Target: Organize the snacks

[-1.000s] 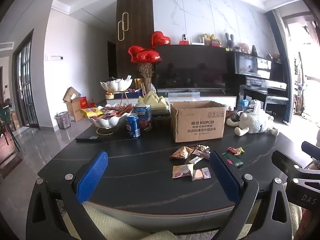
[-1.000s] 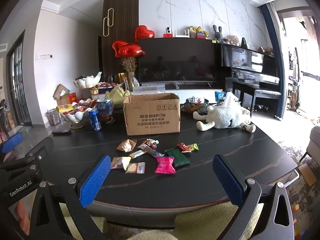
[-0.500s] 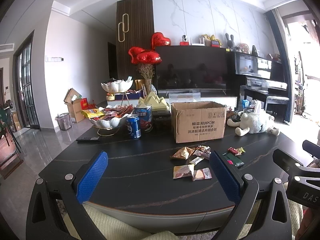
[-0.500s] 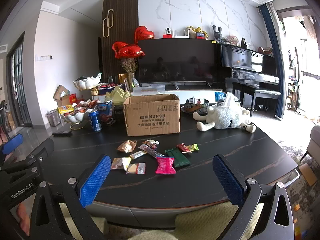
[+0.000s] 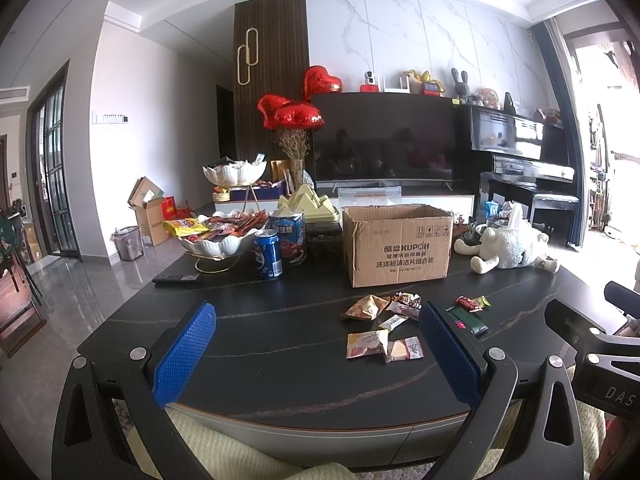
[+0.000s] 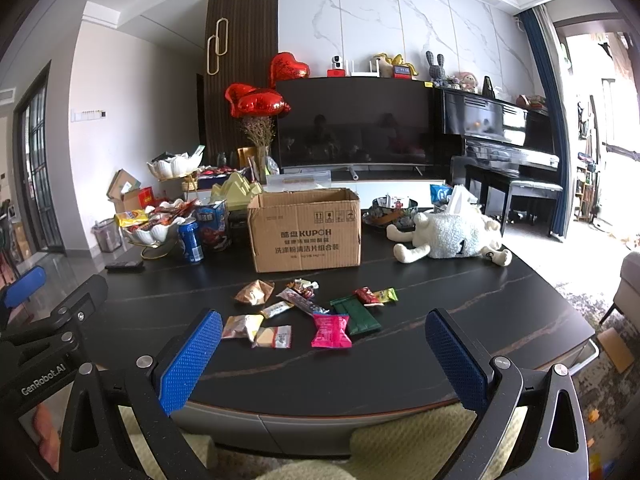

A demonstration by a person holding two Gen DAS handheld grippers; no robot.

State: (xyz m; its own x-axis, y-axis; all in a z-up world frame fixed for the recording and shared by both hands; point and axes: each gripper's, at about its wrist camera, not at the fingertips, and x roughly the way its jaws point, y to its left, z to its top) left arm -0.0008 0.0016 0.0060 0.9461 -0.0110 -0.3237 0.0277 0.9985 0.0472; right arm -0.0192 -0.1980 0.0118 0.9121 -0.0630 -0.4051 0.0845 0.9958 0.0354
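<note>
Several loose snack packets lie on the black table [image 6: 460, 300] in front of an open cardboard box [image 6: 306, 232]: a pink packet [image 6: 331, 331], a dark green pack [image 6: 358, 316], a tan pouch [image 6: 254, 292] and a pale wafer packet [image 6: 273, 337]. The left wrist view shows the same box [image 5: 398, 246] and packets [image 5: 366, 344]. My right gripper [image 6: 322, 354] is open, held near the table's front edge short of the packets. My left gripper [image 5: 316, 350] is open too, left of the pile, nothing between its pads.
A white bowl of snacks [image 5: 218, 236], a blue can [image 5: 268, 254] and a blue carton [image 5: 288, 234] stand at the back left, with a remote [image 5: 176, 279]. A plush sheep [image 6: 450, 236] lies at the back right. A TV and piano stand behind.
Both grippers have edged slightly forward and up toward the table. Nothing on the table has moved.
</note>
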